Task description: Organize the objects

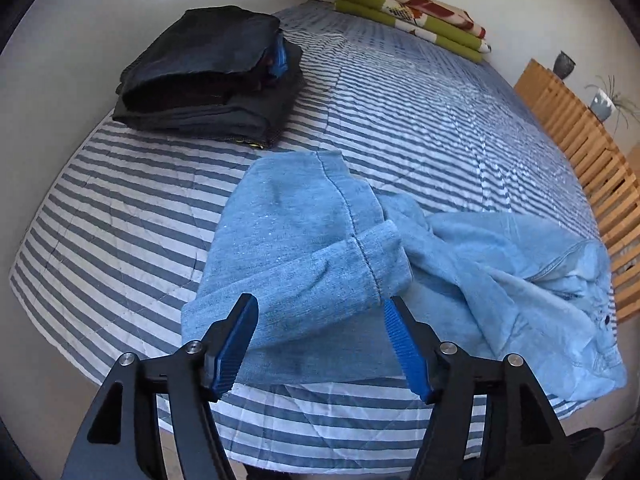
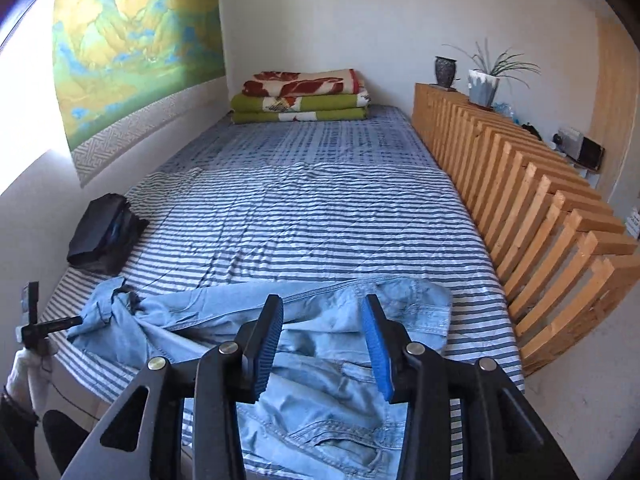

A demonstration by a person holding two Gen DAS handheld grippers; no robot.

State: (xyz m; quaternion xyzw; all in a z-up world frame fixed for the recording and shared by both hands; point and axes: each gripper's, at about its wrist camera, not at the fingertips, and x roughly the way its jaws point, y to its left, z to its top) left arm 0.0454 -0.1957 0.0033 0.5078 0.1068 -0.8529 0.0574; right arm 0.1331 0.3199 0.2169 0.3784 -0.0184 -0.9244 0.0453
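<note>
At near edge of bed (image 2: pixel 320 216): light blue denim garment (image 1: pixel 312 248), looks like jeans, lies half-folded on striped cover, one leg end doubled over, waist part crumpled toward the slatted side

Left gripper (image 1: pixel 320 304): released, jaws wide, hovering over folded leg end; nothing pinched between pads. Right gripper (image 2: pixel 322 304): also released, jaws parted above waistband area of the same garment (image 2: pixel 304 344), cloth below but not clamped

Step in hand, as I judge it: folding the denim, between grips. Fold not finished; garment lumpy, edges uneven. Next move likely calls for re-gripping two edges, one per tool, and carrying cloth over squarely; then transfer to the stack of dark folded clothes (image 1: pixel 208 76) by the wall. Denim is limp, so a shallow pinch may slip or drag a single layer only

Surface: quilted cover, blue and white stripes, mildly wrinkled. Folded blankets (image 2: pixel 300 96), green and red floral, at far end

Room: white walls, landscape hanging (image 2: pixel 136 48) on window side, wooden slatted rail (image 2: pixel 540 216) opposite, potted plant (image 2: pixel 484 84) and dark vase (image 2: pixel 445 70) on top
</note>
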